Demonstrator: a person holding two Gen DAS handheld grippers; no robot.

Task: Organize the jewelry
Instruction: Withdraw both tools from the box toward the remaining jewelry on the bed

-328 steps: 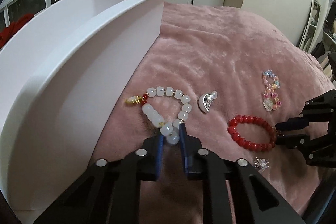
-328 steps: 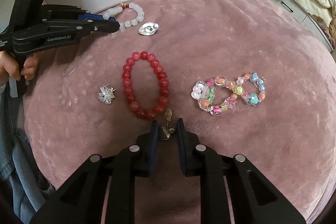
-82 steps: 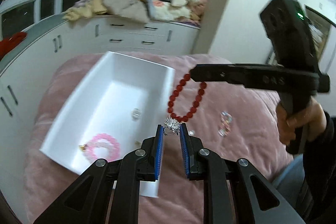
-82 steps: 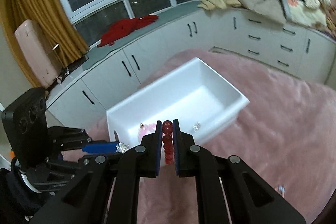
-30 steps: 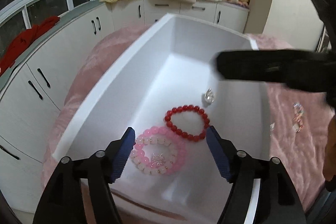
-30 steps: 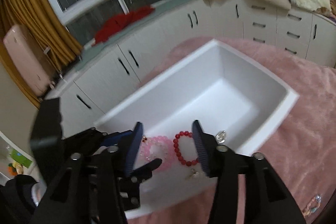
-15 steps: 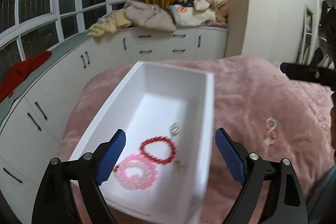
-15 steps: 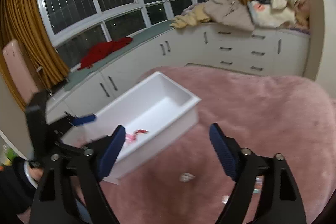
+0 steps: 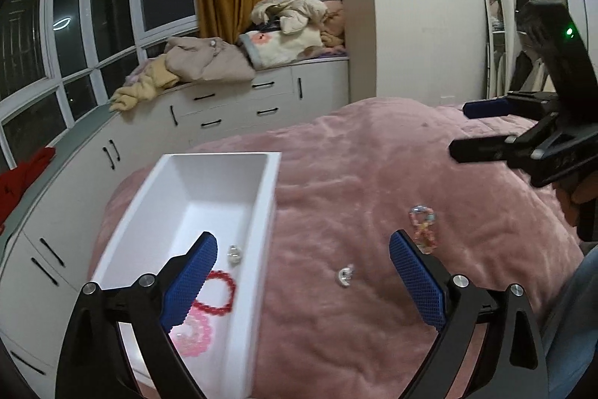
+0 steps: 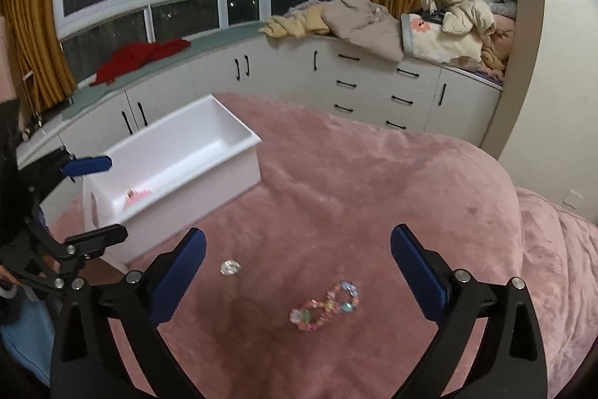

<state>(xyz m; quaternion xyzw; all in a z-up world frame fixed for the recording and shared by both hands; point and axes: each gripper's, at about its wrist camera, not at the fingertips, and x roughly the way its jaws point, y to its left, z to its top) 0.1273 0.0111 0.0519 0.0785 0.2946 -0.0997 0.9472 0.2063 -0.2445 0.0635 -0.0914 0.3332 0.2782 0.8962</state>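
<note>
Both claws now stand wide apart and carry nothing: the left claw [image 9: 302, 272] hangs above the near end of the white storage box [image 9: 269, 197], and the right claw [image 10: 299, 266] hovers over the pink bedspread [image 10: 373, 182]. A few seconds earlier the left claw pinched a small silver ornament and the right claw held the red bead bracelet [image 9: 218, 290] over the box; that bracelet now lies on the box floor, just beside the pink bead bracelet [image 9: 192, 328], so the last deposit is judged complete. A small clear charm [image 9: 234, 254] also sits in the box; whether the silver ornament lies among the pink beads cannot be confirmed, the area being blurred and partly screened by a claw finger. Two pieces remain on the bedspread, well apart from the box: a silver pendant [image 10: 230, 266] and the multicoloured bead bracelet [image 10: 324, 306]. These are judged the outstanding items. The left wrist view alone looks down into the box and shows the red bracelet and the charm; the right wrist view sees the box from the side, showing only a sliver of pink at its floor, but gives the plainer look at the two loose pieces.
</note>
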